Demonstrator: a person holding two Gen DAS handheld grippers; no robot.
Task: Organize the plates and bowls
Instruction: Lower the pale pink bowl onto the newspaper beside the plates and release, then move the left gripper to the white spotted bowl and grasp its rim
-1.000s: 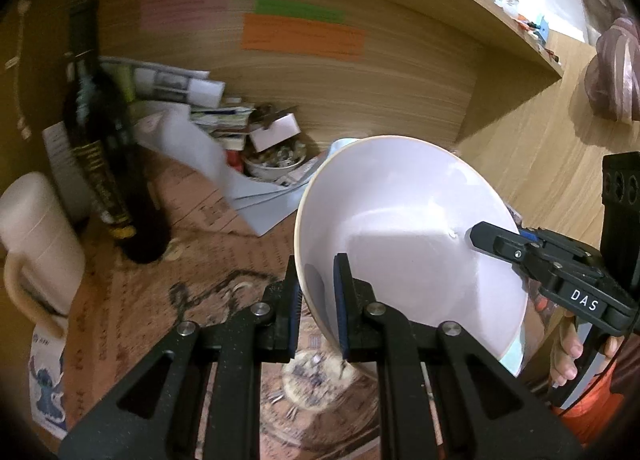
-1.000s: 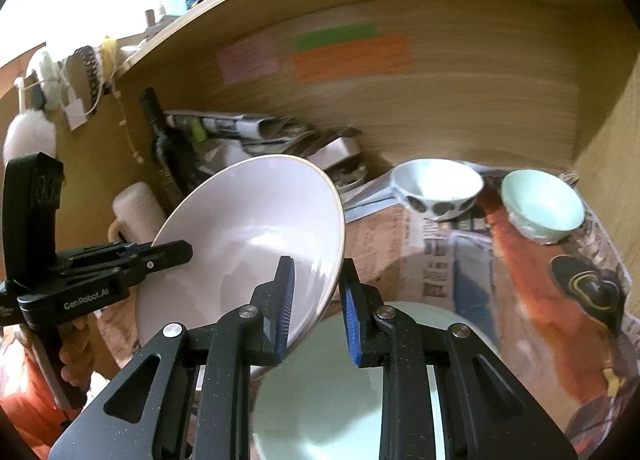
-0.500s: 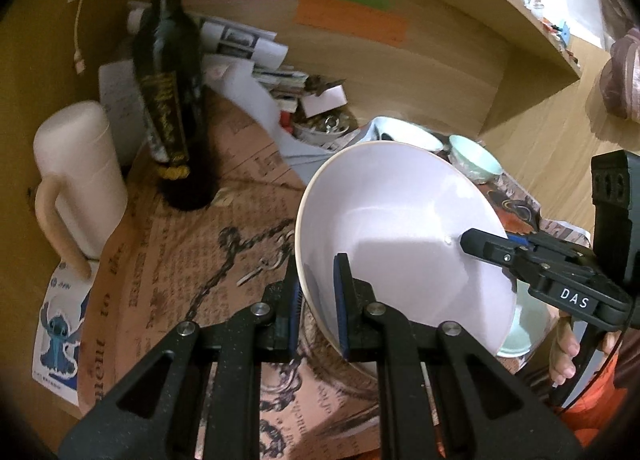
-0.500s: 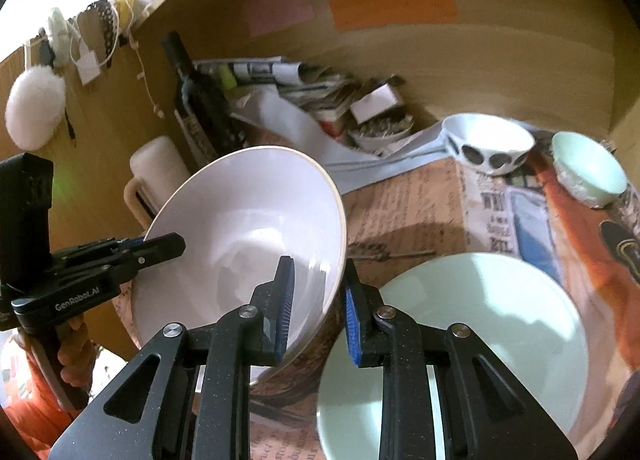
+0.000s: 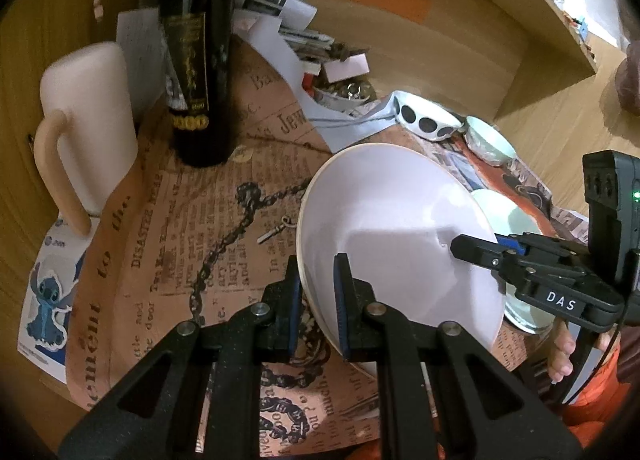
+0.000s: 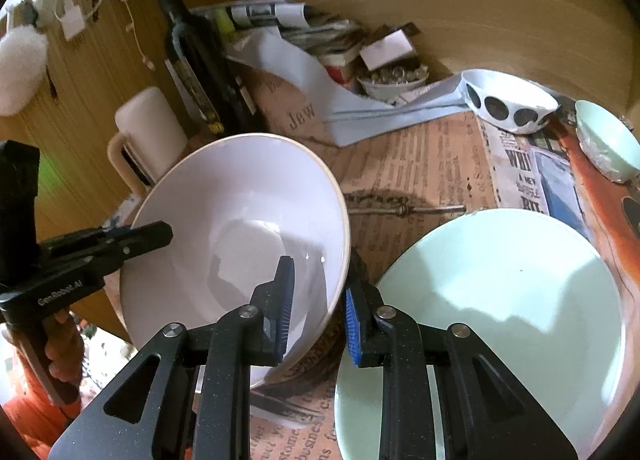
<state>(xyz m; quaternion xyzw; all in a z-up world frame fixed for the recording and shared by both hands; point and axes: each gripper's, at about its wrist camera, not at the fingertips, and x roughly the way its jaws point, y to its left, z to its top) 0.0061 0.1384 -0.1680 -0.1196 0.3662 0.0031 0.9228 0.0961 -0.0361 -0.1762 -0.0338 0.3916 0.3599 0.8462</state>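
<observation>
The newspaper-covered tabletop [image 6: 420, 164] carries a wide pale green ceramic plate [image 6: 500, 300] on your right. Just left of it you hold the large white ceramic bowl [image 6: 240, 228] tilted above the paper. Your left claw [image 5: 316, 300] is closed on the bowl's near rim; your right claw [image 6: 318, 310] straddles the opposite rim, with a gap showing at one pad. Level the bowl before lowering it, and keep both grips even. The spotted white bowl [image 6: 508, 100] and small mint bowl [image 6: 608, 140] sit well back.
</observation>
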